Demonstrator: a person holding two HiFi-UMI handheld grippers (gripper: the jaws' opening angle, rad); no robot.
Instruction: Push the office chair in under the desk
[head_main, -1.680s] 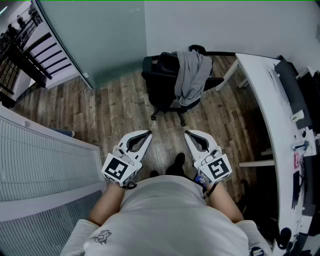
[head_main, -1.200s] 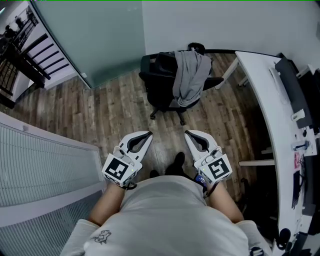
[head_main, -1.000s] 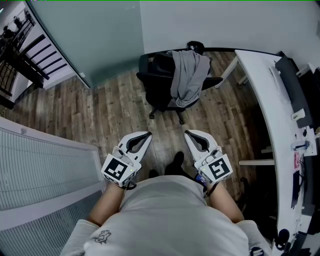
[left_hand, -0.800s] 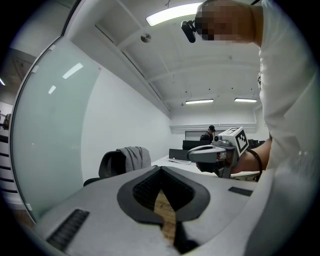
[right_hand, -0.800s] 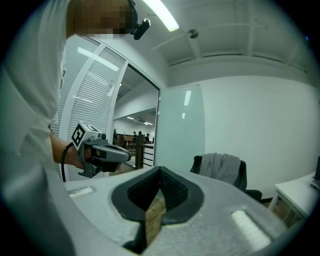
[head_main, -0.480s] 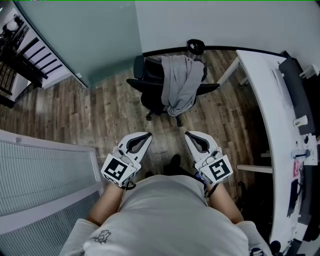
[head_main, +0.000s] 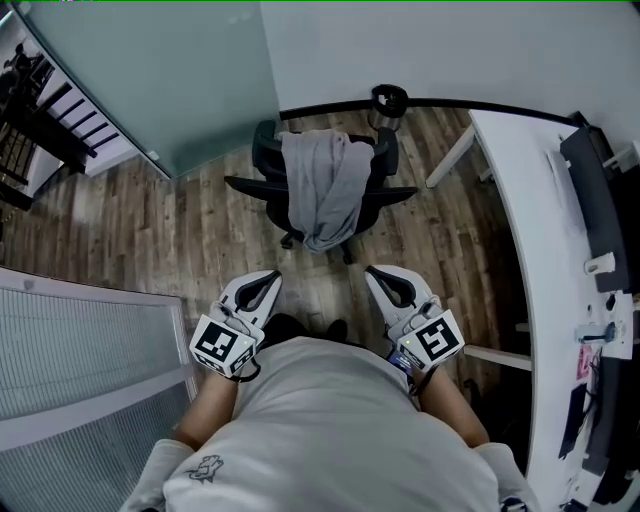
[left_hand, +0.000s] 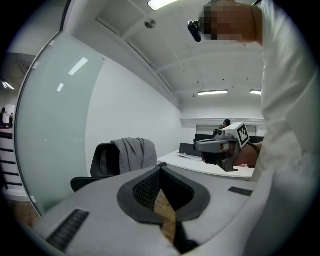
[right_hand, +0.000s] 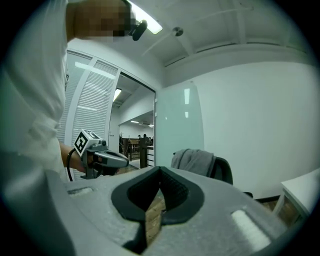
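The wood floor (head_main: 190, 220) fills most of the room, with a frosted glass wall (head_main: 170, 70) meeting a white wall at the far corner. A slatted panel (head_main: 80, 350) runs along the person's left. The long white tabletop (head_main: 520, 200) lies along the right, and a dark monitor (head_main: 600, 190) and small clutter sit on its far edge.

A person in a white shirt (head_main: 330, 430) stands in the middle of the floor, facing the corner.

The black chair (head_main: 268, 160) stands out on the open floor ahead of the person. It is near the corner and left of the tabletop's end, with no part of it under the tabletop. Its 2 armrests stick out to either side. A grey garment (head_main: 322, 195) hangs over the backrest and covers most of it.

The left hand-held gripper (head_main: 270, 278) is held close to the body and points roughly level toward the chair. Its jaws are pressed together with nothing between them. The right hand-held gripper (head_main: 375, 272) is held the same way beside it, jaws also together and empty. The 2 are well apart from each other, and both are well short of the chair, touching nothing.

A small round bin (head_main: 387, 103) stands against the wall just behind the chair.
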